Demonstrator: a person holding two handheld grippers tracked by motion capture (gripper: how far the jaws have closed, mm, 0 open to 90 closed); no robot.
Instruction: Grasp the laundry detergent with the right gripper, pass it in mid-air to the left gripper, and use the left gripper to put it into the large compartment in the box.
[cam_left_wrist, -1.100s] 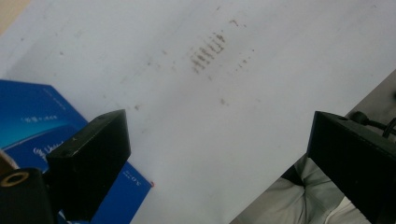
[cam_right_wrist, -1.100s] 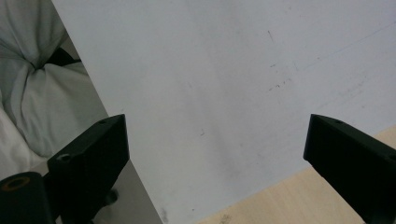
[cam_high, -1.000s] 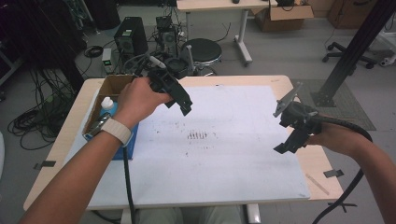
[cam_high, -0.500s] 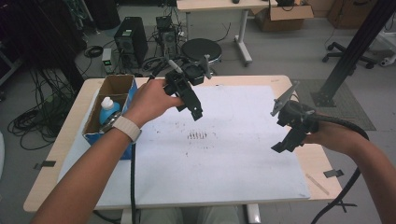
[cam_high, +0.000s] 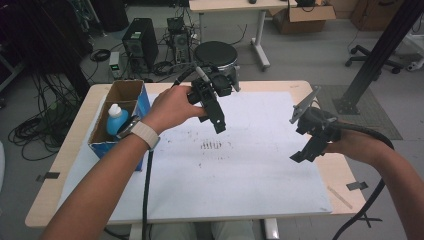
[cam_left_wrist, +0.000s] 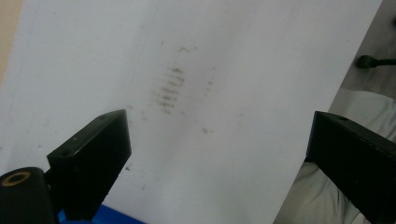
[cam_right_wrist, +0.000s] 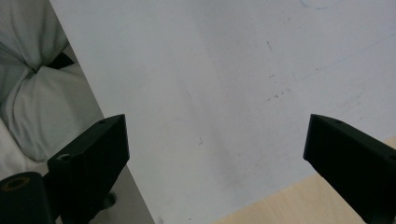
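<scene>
On top of the one wooden table (cam_high: 75, 150) lies one large white sheet (cam_high: 250, 175), which covers most of the tabletop and leaves a tan margin at each side. No brand, label or readable writing shows on the sheet; it bears just one cluster of short dark smudge strokes (cam_high: 212, 145) near its middle, with a few stray specks around it. The left gripper view shows that same cluster (cam_left_wrist: 169, 88) ahead of and between the two black jaws, on bare white surface.

At the table's left edge stands one open cardboard box (cam_high: 125, 92) with a blue side, and inside it one bottle (cam_high: 116, 119) with a white cap and blue body; any print on it is too small to read.

Two grippers are in hand. The left gripper (cam_high: 216, 117) hangs in the air above the sheet, just beyond the smudge cluster, its jaws spread wide and holding nothing. The right gripper (cam_high: 304, 150) hovers over the sheet's right part, well apart from the left one and from the smudges; its jaws also stand wide apart and empty, with plain white sheet (cam_right_wrist: 224, 93) and a strip of tan table edge (cam_right_wrist: 280, 205) beneath them. One pale band (cam_high: 145, 134) circles the left wrist.
</scene>
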